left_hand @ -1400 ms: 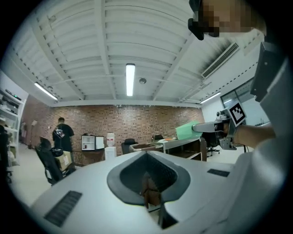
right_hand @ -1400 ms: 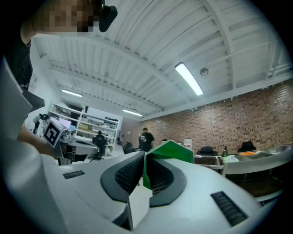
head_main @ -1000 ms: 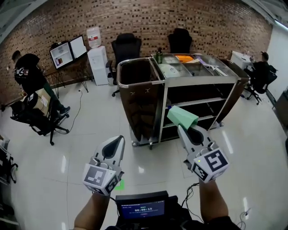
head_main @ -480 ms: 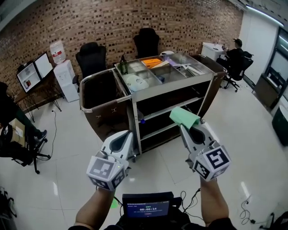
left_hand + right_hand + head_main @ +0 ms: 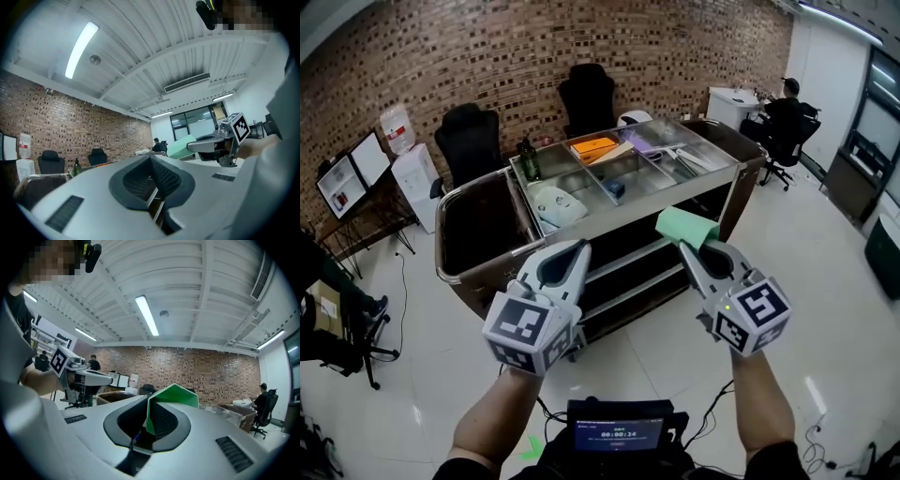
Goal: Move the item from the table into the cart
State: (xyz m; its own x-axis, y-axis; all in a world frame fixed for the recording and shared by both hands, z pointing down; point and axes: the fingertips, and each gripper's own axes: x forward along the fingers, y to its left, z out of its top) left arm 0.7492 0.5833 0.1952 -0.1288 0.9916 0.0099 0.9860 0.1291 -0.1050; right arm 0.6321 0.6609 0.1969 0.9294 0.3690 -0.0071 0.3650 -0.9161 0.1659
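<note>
Office: brick wall [image 5: 487, 47], swivel chairs [image 5: 586, 98], 2 monitors [image 5: 339, 186], water dispenser [image 5: 398, 133].

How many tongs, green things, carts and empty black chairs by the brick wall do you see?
2 tongs: left tongs, right tongs
1 green item
1 cart
2 black chairs
Total: 6

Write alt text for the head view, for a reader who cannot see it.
Seen from above, the right gripper holds a green item, jaws shut on it, in front of a metal cart with a compartmented top. The left gripper beside it is empty. Office chairs and a brick wall stand behind.
</note>
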